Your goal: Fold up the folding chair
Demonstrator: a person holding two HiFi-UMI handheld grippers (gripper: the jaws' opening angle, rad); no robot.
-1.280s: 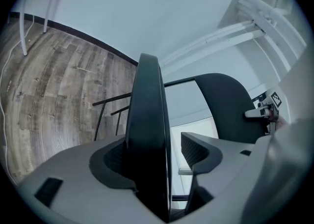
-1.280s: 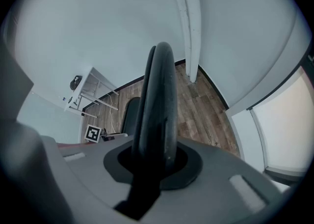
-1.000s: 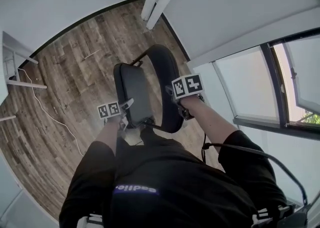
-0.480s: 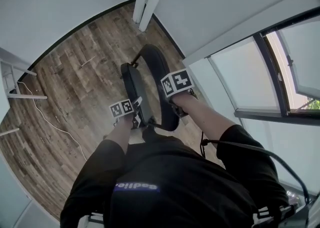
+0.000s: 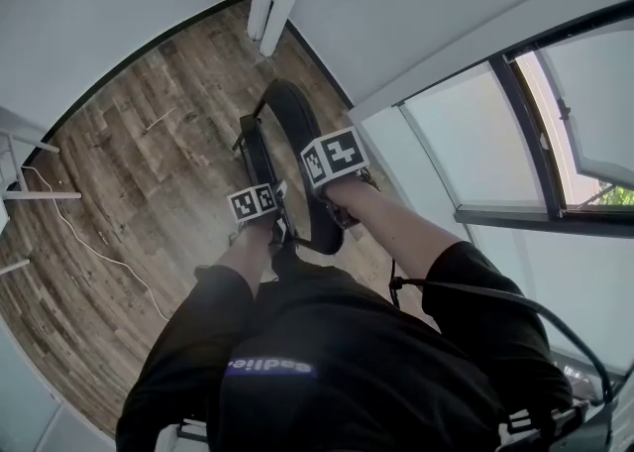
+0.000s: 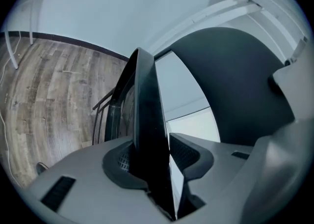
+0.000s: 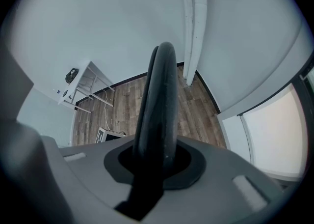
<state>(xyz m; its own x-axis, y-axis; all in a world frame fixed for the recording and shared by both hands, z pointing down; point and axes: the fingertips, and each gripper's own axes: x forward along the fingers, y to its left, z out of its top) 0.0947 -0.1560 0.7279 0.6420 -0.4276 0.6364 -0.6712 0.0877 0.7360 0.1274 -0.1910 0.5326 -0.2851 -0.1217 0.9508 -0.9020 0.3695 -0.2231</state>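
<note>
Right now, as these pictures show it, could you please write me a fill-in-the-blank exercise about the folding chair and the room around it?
1. The right hand-held gripper is shut on the rounded ____ of the black padded folding chair.
2. Under the chair lies a brown floor of ____ planks.
3. In the head view, the dark-framed window lies on the ____ side of the picture.
Missing words: backrest; wooden; right.

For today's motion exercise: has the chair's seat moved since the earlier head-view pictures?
Yes. The seat has swung rightward toward the backrest, uncovering wooden floor on its left.
</note>
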